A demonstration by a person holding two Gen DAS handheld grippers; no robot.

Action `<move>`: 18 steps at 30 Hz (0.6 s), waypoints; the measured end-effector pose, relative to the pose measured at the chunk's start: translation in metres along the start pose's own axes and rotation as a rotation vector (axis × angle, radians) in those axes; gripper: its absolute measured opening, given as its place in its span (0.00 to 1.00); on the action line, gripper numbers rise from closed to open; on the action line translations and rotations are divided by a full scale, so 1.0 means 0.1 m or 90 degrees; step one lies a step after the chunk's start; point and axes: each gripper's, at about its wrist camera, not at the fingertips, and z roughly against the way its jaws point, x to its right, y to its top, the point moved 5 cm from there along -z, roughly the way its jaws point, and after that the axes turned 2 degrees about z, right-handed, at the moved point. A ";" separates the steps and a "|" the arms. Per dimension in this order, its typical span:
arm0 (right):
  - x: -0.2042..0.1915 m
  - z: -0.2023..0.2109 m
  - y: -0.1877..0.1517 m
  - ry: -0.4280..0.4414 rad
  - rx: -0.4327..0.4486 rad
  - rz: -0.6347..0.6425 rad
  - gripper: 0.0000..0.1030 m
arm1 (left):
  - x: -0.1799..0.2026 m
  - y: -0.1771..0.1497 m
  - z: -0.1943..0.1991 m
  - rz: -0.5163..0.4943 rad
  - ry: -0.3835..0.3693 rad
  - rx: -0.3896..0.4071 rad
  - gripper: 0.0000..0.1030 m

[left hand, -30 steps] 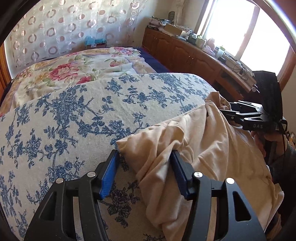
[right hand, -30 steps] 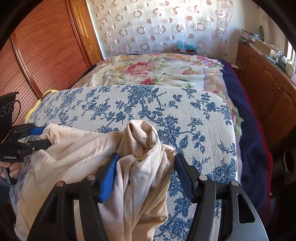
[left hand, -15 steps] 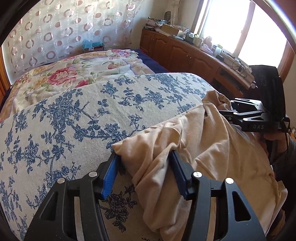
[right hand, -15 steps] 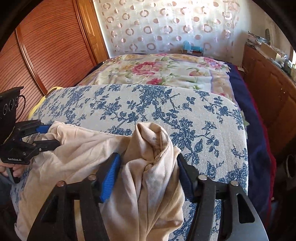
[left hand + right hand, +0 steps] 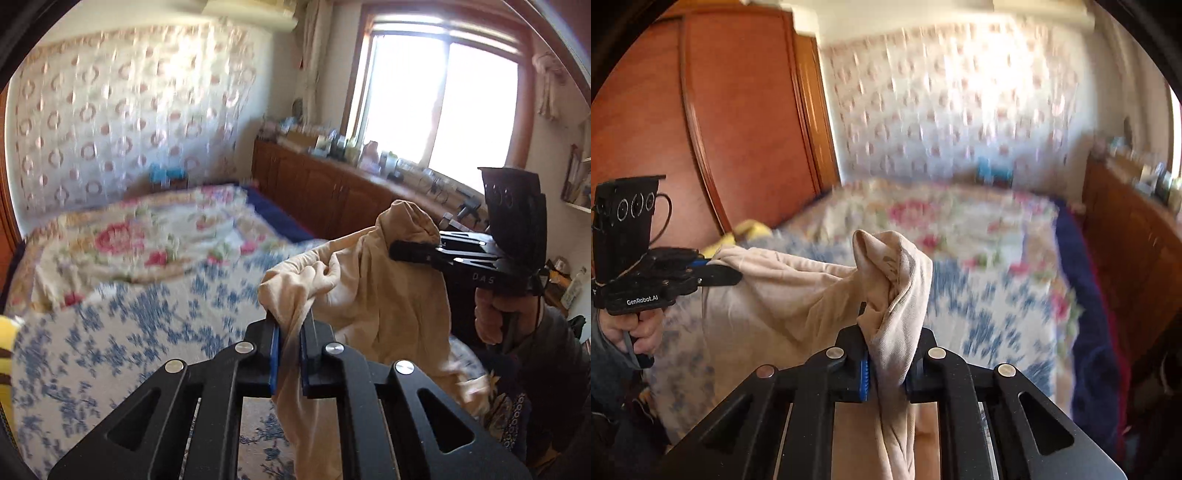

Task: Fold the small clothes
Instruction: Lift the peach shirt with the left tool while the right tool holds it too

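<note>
The left gripper (image 5: pixel 289 345) and right gripper (image 5: pixel 886 354), jaws having just closed, each clamp a bunched edge of one cream garment (image 5: pixel 373 295), which hangs between them above the blue-flowered bedspread (image 5: pixel 147 332). It appears light, soft and limp; grasp at edges or corners. Count: one garment, two grippers.

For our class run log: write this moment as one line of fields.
left gripper: shut on garment | right gripper: shut on garment | garment: held up between both, over bed
</note>
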 end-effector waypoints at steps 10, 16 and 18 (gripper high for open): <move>-0.80 1.81 0.84 -0.044 0.221 0.110 0.12 | 0.61 0.79 1.84 -0.091 0.023 0.212 0.09; -1.26 2.35 1.11 -0.039 0.296 0.161 0.12 | 0.67 0.96 2.44 -0.115 0.066 0.274 0.09; -1.36 2.42 1.13 -0.030 0.301 0.172 0.12 | 0.61 0.97 2.53 -0.116 0.072 0.277 0.09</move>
